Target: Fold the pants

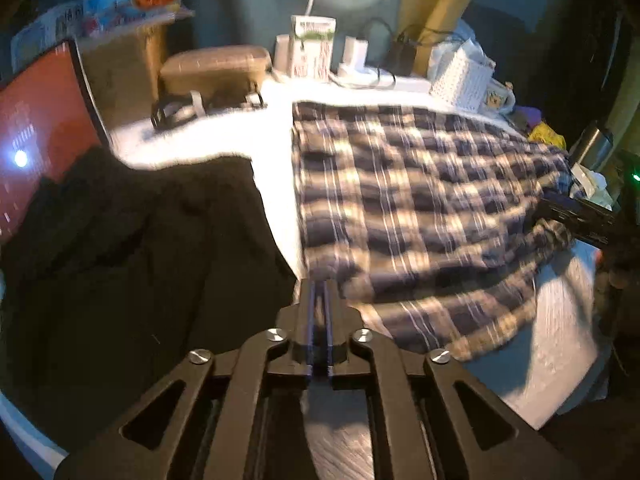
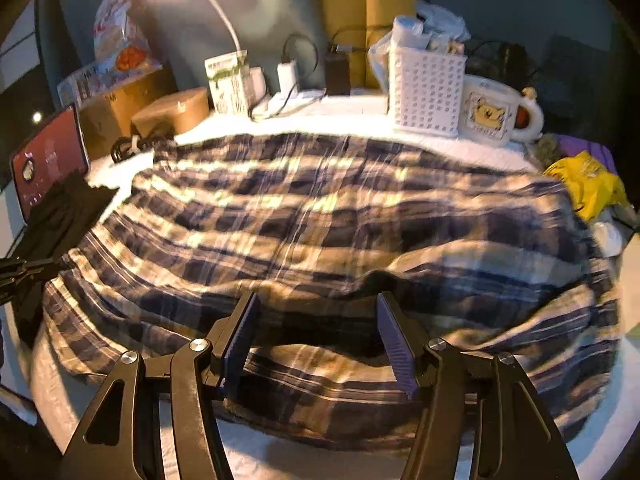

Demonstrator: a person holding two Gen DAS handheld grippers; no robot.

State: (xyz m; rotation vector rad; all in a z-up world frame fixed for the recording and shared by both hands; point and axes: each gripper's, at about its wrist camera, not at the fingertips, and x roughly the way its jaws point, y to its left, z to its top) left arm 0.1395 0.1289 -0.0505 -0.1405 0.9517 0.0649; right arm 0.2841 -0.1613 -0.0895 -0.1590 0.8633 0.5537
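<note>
On the white-covered bench point(image 2: 360, 114), the navy-and-cream plaid pants point(image 2: 320, 216) are lying spread out and rumpled, beside a heap of black cloth point(image 1: 132, 264). The left gripper point(image 1: 320, 286) is pointing down at the near corner of the pants with its fingers point(image 1: 310, 300) clenched almost together; whether fabric is caught between them cannot be told. The right gripper point(image 2: 318, 320) is hovering with fingers point(image 2: 244, 332) released wide over a raised fold at the pants' near edge. A white perforated plastic basket point(image 2: 426, 96) is standing behind the pants.
</note>
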